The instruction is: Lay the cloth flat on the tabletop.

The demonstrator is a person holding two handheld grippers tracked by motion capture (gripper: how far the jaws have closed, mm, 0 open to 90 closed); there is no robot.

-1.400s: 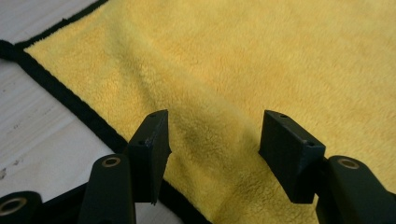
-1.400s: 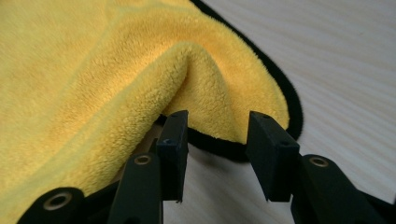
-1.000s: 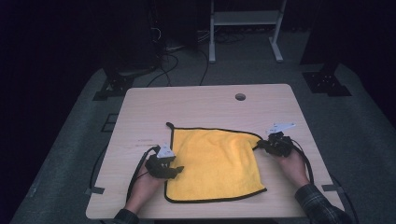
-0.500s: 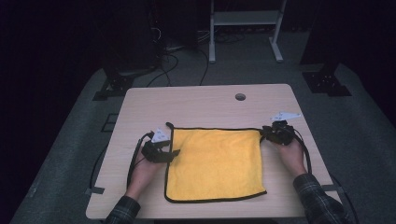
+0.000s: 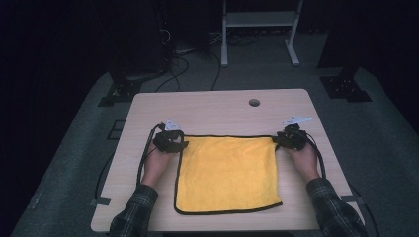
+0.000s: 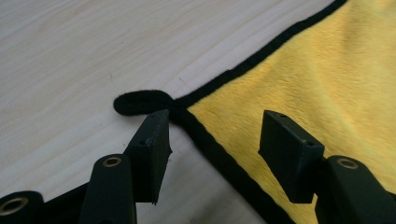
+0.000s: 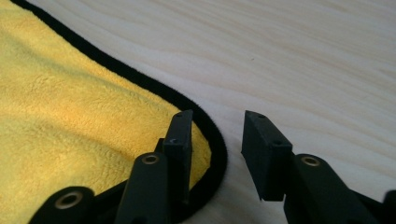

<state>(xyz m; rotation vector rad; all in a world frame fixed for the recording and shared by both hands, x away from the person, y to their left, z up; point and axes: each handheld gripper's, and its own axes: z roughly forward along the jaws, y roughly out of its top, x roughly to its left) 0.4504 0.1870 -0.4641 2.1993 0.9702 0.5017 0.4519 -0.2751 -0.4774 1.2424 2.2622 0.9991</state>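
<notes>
Straddling cloth [image 6: 299,93] corner, left claw [image 6: 212,140] half-open

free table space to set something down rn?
Bare wood beyond the yellow cloth, up to the table hole. Narrow strips outside each forearm. Crowded at the cloth's far corners: left gripper, right gripper.

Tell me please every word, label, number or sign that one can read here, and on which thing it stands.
None can be read. The yellow cloth with its black trim, the table and both grippers, left and right, bear no legible text.
</notes>
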